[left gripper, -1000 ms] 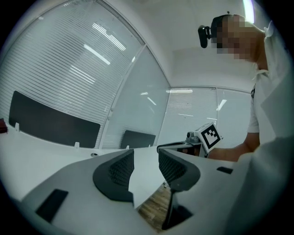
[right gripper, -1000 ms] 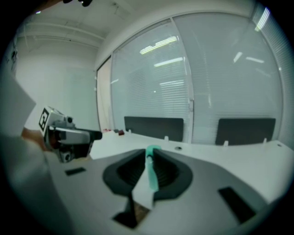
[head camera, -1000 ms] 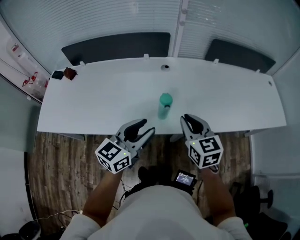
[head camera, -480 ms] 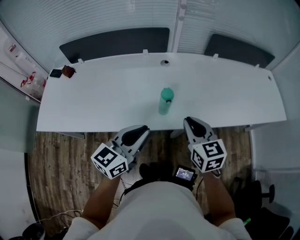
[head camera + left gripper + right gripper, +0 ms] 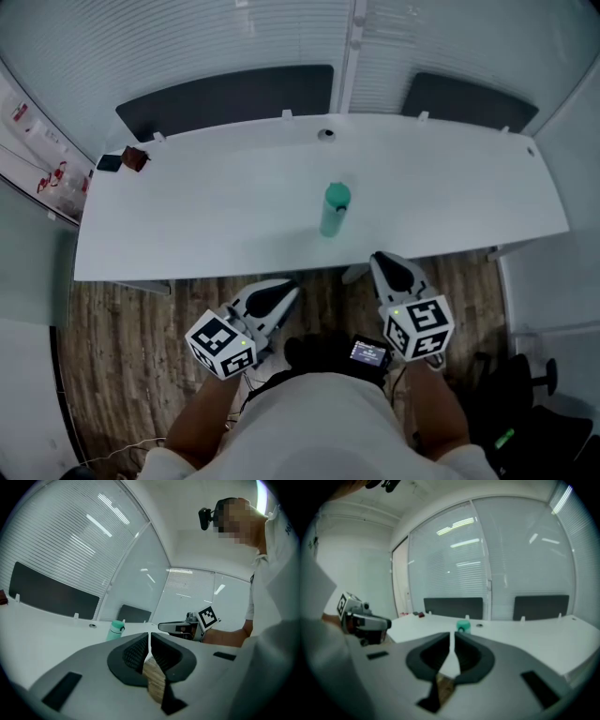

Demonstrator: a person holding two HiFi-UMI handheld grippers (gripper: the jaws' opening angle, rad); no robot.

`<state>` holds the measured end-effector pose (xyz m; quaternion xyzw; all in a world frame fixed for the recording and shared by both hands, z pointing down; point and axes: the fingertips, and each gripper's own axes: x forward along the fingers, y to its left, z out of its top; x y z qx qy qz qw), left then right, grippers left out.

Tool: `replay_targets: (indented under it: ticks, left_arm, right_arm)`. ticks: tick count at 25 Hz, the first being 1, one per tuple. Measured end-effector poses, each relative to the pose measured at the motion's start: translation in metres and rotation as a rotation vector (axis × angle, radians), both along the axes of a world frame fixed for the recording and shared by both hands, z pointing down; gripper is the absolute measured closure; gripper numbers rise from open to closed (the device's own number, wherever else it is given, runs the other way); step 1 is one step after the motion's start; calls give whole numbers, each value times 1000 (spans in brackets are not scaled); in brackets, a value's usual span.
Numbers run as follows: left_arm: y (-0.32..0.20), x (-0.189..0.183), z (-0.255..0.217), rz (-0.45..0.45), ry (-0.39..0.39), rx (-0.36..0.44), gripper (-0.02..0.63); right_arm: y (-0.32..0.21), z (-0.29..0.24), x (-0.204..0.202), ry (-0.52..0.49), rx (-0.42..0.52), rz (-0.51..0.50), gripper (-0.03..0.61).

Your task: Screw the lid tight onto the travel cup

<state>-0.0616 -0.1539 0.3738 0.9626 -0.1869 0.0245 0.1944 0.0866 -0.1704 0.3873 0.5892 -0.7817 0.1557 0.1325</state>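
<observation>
The teal travel cup (image 5: 334, 210) stands upright near the front edge of the white table (image 5: 187, 216), with its lid on top. It also shows in the left gripper view (image 5: 115, 631) and the right gripper view (image 5: 463, 626). My left gripper (image 5: 289, 289) hangs below the table's front edge, left of the cup. Its jaws are closing with nothing between them, and their tips nearly meet (image 5: 149, 634). My right gripper (image 5: 380, 259) is off the table's front edge, right of the cup, shut and empty (image 5: 452, 633). Neither gripper touches the cup.
A small dark item and a red one (image 5: 124, 159) lie at the table's far left corner. A cable grommet (image 5: 325, 134) sits at the back edge, in front of dark panels (image 5: 225, 94). Wood floor lies under the grippers. A small device (image 5: 368, 353) hangs at the person's waist.
Both grippers have drawn back from the table's front edge toward the person. The left jaws have come together. The cup stands where it was.
</observation>
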Motion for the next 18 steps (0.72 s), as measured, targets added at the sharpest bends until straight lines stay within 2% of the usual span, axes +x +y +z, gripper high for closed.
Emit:
replay_targets:
  ticks: [10, 18]
  left_arm:
    - [27, -10, 10, 40, 8, -33, 575]
    - [50, 1, 3, -8, 7, -26, 575]
  right_arm:
    - [21, 3, -16, -6, 2, 6, 535]
    - [38, -3, -8, -4, 19, -41, 535]
